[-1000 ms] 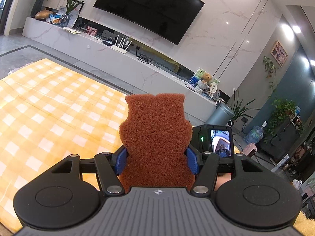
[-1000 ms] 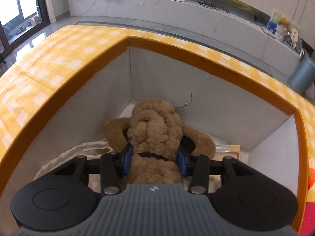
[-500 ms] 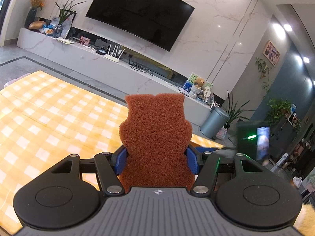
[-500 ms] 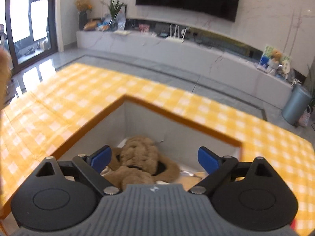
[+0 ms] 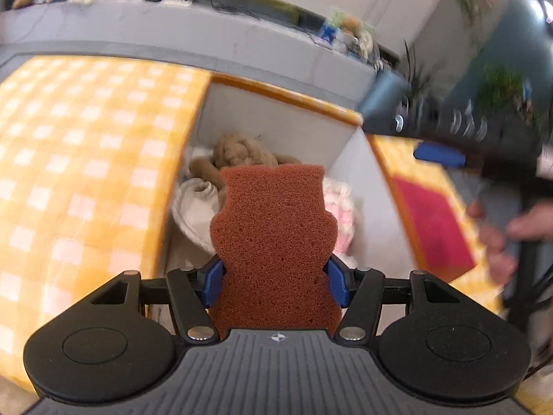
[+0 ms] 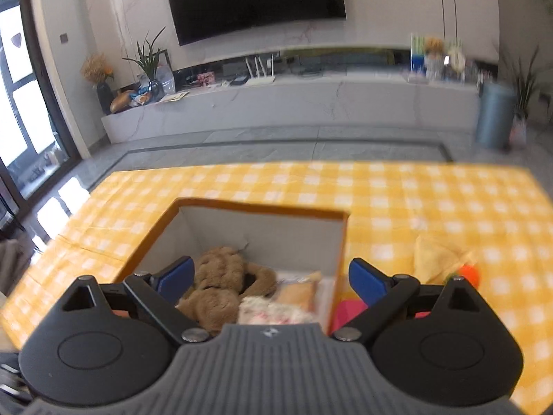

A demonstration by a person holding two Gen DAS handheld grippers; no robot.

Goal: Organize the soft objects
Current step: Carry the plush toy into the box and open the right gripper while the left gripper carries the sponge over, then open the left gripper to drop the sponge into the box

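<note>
Left hand-held gripper (image 5: 274,282) clenched on brown bear-shaped sponge (image 5: 273,238), blue pads pressing its waist from both sides. Sponge held upright, poised above open mouth of orange-rimmed storage box (image 5: 283,95), not yet inside.

Right hand-held gripper (image 6: 271,278) released, jaws spread wide, nothing between them. Seen from left wrist view off to the right of the box, a person's hand (image 5: 508,231) around its handle; much blur there.

Box contents so far: brown knotted plush (image 6: 221,283) against the far wall, cream cloth (image 5: 197,207) on the left side, pink-and-white fluffy item (image 6: 276,311) and a pale orange piece (image 6: 299,292) nearer the right wall. What the last two are, cannot tell.

Remaining on yellow checked bench (image 6: 432,200): red flat item (image 5: 435,224) just beside the box's right wall, yellow cloth (image 6: 435,256) further right, small orange object (image 6: 468,275) touching or just beside that cloth.

Judgement: task past midpoint, several soft things boxed. Sponge drop looks like the step in hand. After that, at least three items left outside. Room in box appears sufficient; sponge likely to land on top of cloth or fluffy item.
</note>
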